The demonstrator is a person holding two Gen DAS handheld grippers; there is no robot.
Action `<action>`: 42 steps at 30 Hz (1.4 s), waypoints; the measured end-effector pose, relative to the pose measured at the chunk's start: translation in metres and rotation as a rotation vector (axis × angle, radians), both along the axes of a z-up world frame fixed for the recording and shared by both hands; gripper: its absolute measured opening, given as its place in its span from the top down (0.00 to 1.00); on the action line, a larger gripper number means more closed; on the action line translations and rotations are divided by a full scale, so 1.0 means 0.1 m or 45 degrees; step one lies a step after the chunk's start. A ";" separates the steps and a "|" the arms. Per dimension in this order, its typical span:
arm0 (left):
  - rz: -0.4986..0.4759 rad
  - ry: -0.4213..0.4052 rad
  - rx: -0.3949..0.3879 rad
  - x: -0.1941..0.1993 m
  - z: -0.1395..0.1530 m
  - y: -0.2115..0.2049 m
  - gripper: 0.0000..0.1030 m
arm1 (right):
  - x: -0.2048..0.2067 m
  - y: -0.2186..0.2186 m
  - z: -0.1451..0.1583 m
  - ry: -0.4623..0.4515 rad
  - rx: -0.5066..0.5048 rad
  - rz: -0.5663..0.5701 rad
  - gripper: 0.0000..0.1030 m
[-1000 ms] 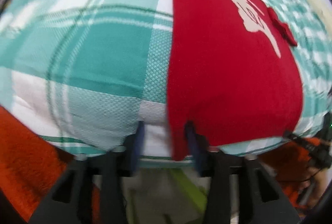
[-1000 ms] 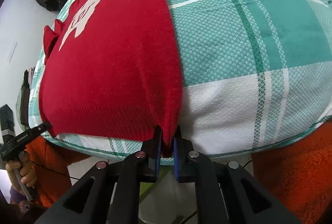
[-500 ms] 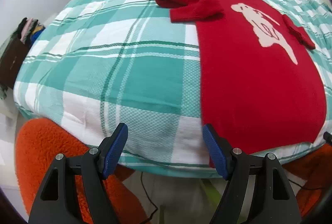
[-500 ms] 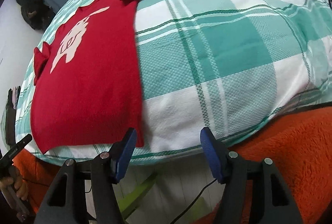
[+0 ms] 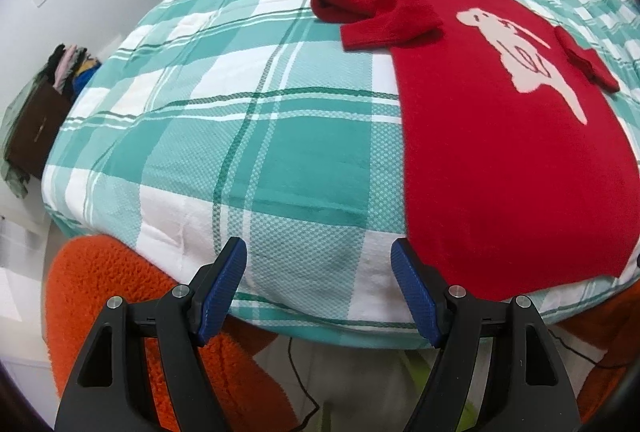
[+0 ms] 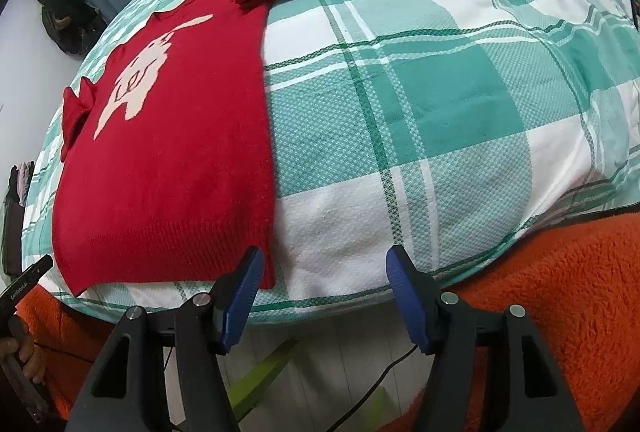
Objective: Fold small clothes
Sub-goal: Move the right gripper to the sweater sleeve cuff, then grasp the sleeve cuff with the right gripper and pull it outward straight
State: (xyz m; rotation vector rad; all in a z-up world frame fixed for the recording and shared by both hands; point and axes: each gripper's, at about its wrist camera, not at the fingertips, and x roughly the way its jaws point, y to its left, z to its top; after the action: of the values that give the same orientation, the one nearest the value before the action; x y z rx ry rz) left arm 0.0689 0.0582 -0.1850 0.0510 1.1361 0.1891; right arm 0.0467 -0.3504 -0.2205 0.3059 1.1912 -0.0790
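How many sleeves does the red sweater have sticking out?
2. On the red sweater, one sleeve lies bunched at its far left; the other sleeve lies folded on the right, by the white picture.

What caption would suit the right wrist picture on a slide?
Open right gripper above the bed's edge, beside the hem of a red sweater lying flat on a green plaid bedspread.

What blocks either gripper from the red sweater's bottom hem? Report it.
Nothing visible does. The red sweater lies flat on the plaid bedcover, hem toward the bed's near edge. The right gripper and left gripper stand open beside its two bottom corners, with only bare bedcover between the pads.
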 end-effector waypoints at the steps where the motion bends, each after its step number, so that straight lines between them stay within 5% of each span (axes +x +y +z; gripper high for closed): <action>1: 0.000 0.000 0.001 0.00 0.00 0.00 0.26 | 0.00 0.01 0.00 0.002 -0.003 0.004 0.39; 8: 0.020 -0.027 0.023 -0.01 0.04 0.03 0.25 | 0.01 0.04 0.03 -0.008 -0.008 0.028 0.39; 12: 0.079 -0.103 -0.005 -0.03 0.13 0.14 0.23 | 0.19 -0.01 0.32 -0.099 -0.022 0.102 0.39; 19: 0.173 -0.126 -0.053 0.00 0.11 0.30 0.22 | 1.21 0.00 0.70 -0.276 -0.303 0.414 0.39; 26: 0.244 -0.076 -0.055 0.03 0.04 0.41 0.22 | 2.19 0.70 0.42 -0.318 -0.542 0.770 0.40; 28: 0.266 -0.066 -0.061 0.02 0.04 0.45 0.22 | 2.42 0.80 0.23 -0.261 -0.610 0.804 0.53; 29: 0.275 -0.062 -0.064 0.02 0.03 0.46 0.22 | 2.51 0.78 0.16 -0.234 -0.626 0.795 0.78; 30: 0.281 -0.058 -0.065 0.03 0.03 0.48 0.22 | 2.59 0.70 0.14 -0.211 -0.608 0.770 0.88; 33: 0.299 -0.044 -0.075 0.03 0.00 0.51 0.22 | 2.60 0.18 0.45 -0.313 -0.442 0.569 0.90; 38: 0.277 -0.023 -0.070 0.10 -0.03 0.45 0.22 | 2.32 -1.41 1.01 -0.437 -0.118 0.049 0.90; 42: 0.244 0.001 -0.034 0.15 -0.06 0.35 0.22 | 2.08 -2.49 0.92 -0.383 -0.004 -0.267 0.94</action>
State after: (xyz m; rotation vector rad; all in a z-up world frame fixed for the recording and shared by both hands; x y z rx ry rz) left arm 0.0835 0.0930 -0.1911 -0.0817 1.1442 0.3439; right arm 0.2550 -0.5997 -0.1284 0.4242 0.8585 -0.2105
